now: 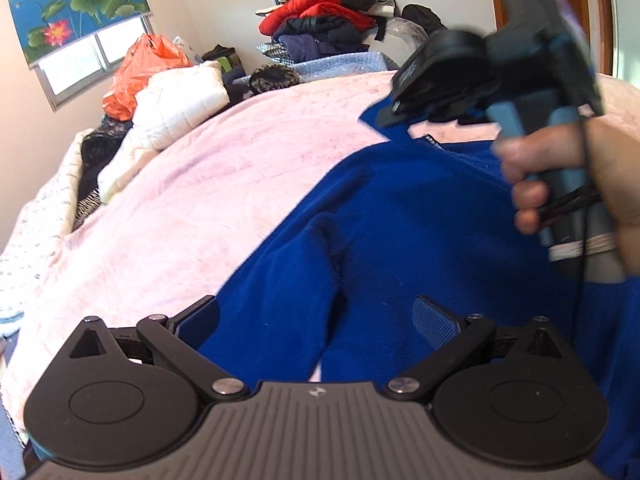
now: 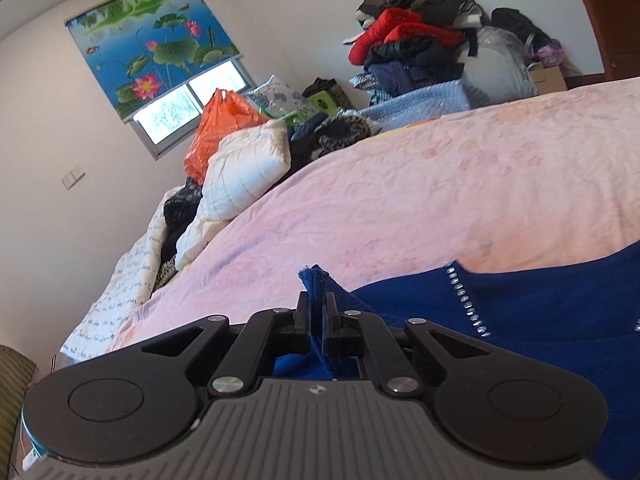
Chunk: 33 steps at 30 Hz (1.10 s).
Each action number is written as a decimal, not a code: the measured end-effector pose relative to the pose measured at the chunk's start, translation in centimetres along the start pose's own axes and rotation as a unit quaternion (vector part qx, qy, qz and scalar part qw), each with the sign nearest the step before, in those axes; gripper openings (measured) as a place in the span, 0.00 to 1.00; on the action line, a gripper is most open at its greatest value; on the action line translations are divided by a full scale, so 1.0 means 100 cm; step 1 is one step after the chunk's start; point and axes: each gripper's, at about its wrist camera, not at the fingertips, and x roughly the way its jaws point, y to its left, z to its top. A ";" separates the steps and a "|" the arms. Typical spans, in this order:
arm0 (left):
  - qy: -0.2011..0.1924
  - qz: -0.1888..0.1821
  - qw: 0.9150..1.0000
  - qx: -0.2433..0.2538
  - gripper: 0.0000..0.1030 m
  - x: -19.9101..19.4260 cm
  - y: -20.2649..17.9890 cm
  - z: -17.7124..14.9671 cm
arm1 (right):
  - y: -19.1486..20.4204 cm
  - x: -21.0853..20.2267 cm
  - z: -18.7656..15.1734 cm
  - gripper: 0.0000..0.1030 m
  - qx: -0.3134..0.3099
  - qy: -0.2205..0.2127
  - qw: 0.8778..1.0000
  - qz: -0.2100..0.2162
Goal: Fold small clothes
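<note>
A royal blue fleece top (image 1: 400,216) lies spread on a pink bed cover (image 1: 224,160). My left gripper (image 1: 316,316) is open, its jaws wide apart just above the top's sleeve and side. My right gripper (image 2: 318,308) is shut on a ribbed edge of the blue top (image 2: 520,304), pinching it up off the pink cover (image 2: 440,184). A row of small rhinestones runs along the top's neckline in the right wrist view. The right gripper also shows in the left wrist view (image 1: 392,114), held in a hand at the upper right.
A white quilted jacket (image 1: 176,108) and an orange plastic bag (image 1: 140,72) lie at the bed's far left. A heap of red and dark clothes (image 1: 328,20) stands against the back wall. A window with a lotus blind (image 2: 156,48) is on the left wall.
</note>
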 end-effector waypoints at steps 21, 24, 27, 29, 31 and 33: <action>0.039 0.051 0.995 -0.080 1.00 -0.016 0.100 -0.013 | -0.010 0.035 -0.041 0.63 0.032 0.107 0.993 -0.023; 0.046 0.072 0.992 -0.097 1.00 -0.020 0.122 -0.017 | 0.003 0.017 -0.040 0.65 0.019 0.082 0.996 0.008; 0.060 0.086 0.988 -0.116 1.00 -0.021 0.141 -0.023 | 0.012 0.028 -0.049 0.74 -0.028 0.134 0.990 -0.018; 0.060 0.099 0.986 -0.116 1.00 -0.027 0.151 -0.029 | 0.017 0.027 -0.056 0.68 -0.047 0.134 0.989 -0.051; 0.070 0.130 0.984 -0.099 1.00 -0.031 0.157 -0.036 | 0.038 0.011 -0.061 0.66 -0.090 0.114 0.989 -0.039; 0.082 0.165 0.980 -0.081 1.00 -0.034 0.165 -0.046 | 0.074 -0.007 -0.075 0.66 -0.178 0.100 0.979 0.000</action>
